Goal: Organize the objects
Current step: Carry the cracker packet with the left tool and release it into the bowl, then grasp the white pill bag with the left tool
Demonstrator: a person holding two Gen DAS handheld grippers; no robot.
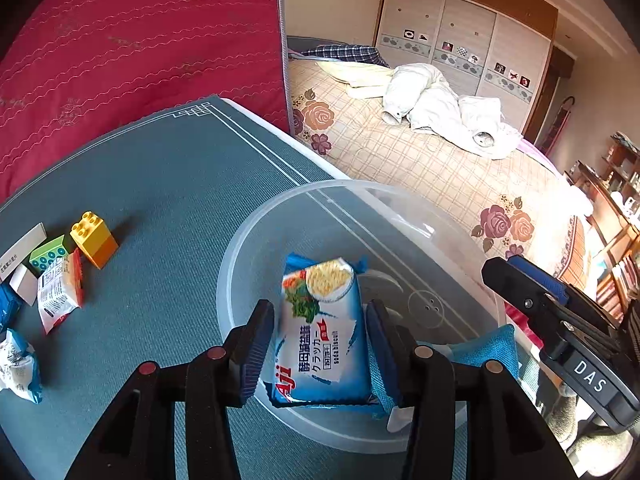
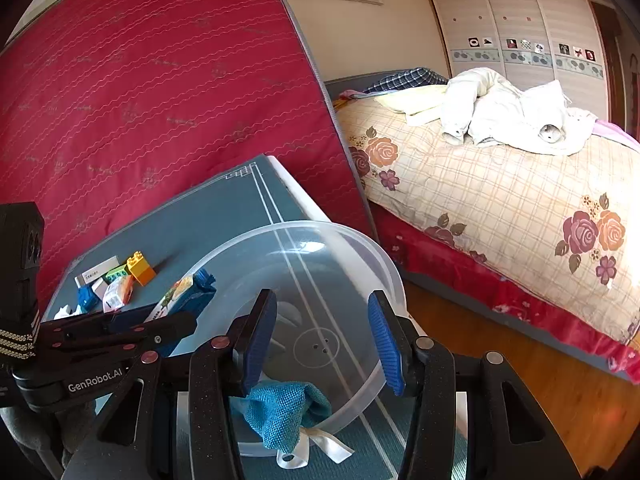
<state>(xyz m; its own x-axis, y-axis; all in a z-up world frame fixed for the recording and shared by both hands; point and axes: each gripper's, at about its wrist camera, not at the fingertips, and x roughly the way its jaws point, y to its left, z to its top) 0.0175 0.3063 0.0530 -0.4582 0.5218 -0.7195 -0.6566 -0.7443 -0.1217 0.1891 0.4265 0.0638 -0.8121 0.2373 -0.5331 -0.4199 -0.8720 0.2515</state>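
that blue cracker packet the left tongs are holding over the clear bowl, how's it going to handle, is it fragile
The blue foil soda-biscuit packet looks light; the left tongs hold it up by its sides. Its glossy wrapper probably slips easily between the pads. The crackers pictured on it suggest brittle contents, so a hard squeeze may crush them. Releasing it low into the clear plastic bowl seems safest.

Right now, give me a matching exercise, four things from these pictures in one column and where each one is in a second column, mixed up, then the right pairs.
Things:
1. cracker packet
2. yellow block
3. teal cloth pouch
4. white jacket

Places:
A. on the bed
B. draped over the near rim of the clear bowl
C. between the left gripper fingers, over the bowl
D. on the table mat, beside the green block

Pairs: 1-C, 2-D, 3-B, 4-A
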